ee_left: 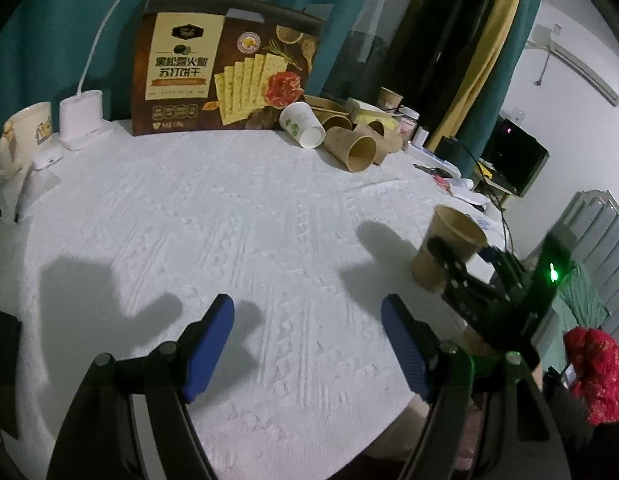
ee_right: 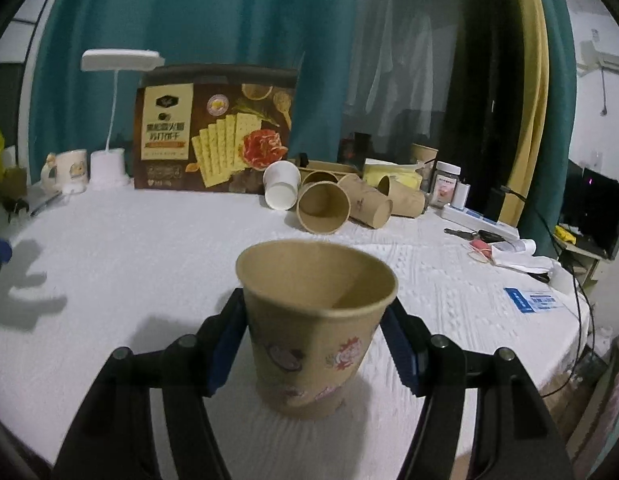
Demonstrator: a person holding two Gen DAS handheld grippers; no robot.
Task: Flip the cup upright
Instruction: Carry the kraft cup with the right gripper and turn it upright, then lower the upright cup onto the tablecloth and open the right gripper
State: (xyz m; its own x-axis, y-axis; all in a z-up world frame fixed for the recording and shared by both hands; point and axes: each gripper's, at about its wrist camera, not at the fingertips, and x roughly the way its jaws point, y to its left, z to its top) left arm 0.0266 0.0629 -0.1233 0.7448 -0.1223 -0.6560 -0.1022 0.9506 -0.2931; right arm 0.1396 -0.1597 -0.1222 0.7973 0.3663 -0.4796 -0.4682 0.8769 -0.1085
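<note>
Left wrist view: the left tool (ee_left: 307, 344) hangs over bare white worktop (ee_left: 229, 220) with its blue pads apart and nothing between them, so it's just idling open. Off to the right you can see the cup (ee_left: 449, 248) standing mouth up near the worktop's edge, with the right tool (ee_left: 461, 264) wrapped around it. A heap of tipped-over cups (ee_left: 349, 140) lies at the back by the cracker box (ee_left: 225, 68), next to a lamp (ee_left: 83, 116) and a mug (ee_left: 23, 136).

Right wrist view: the cup (ee_right: 315, 328) sits dead centre between the right tool's (ee_right: 315, 344) pads, base on the worktop (ee_right: 129, 240), rim up. Both pads look pressed against its sides, so I'd call that a closed grip on the cup.

So the flip looks basically done, and what's left is letting go cleanly. Where it could go wrong: it's thin paper, so a hard squeeze may dent the wall. If one pad sticks as the jaws part, or the tool pulls back before it's clear, the cup could tip straight over again. It's also close to the edge, so a nudge might send it off.
</note>
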